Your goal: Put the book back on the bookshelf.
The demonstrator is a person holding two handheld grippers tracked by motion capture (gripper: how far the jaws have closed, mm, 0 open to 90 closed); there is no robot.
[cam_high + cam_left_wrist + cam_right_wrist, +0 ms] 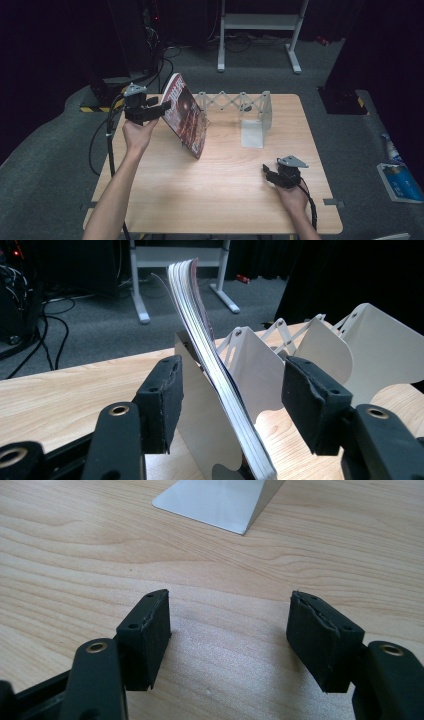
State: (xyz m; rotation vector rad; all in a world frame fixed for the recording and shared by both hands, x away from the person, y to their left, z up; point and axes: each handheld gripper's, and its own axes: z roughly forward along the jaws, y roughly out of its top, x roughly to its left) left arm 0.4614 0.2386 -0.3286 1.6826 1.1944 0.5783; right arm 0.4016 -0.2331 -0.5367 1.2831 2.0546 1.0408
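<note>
The magazine (220,375), judged light and floppy, is seen bowing between the left tool's (227,405) spread jaws; a spine-side hold is advised. Right tool (230,640) spread, empty.

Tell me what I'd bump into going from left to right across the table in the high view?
Left gripper → magazine → white folding rack → right gripper, lower down near the table's front.

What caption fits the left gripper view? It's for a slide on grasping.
Open left gripper straddling a tilted magazine, its page edges facing the camera, before a white expanding file rack.
</note>
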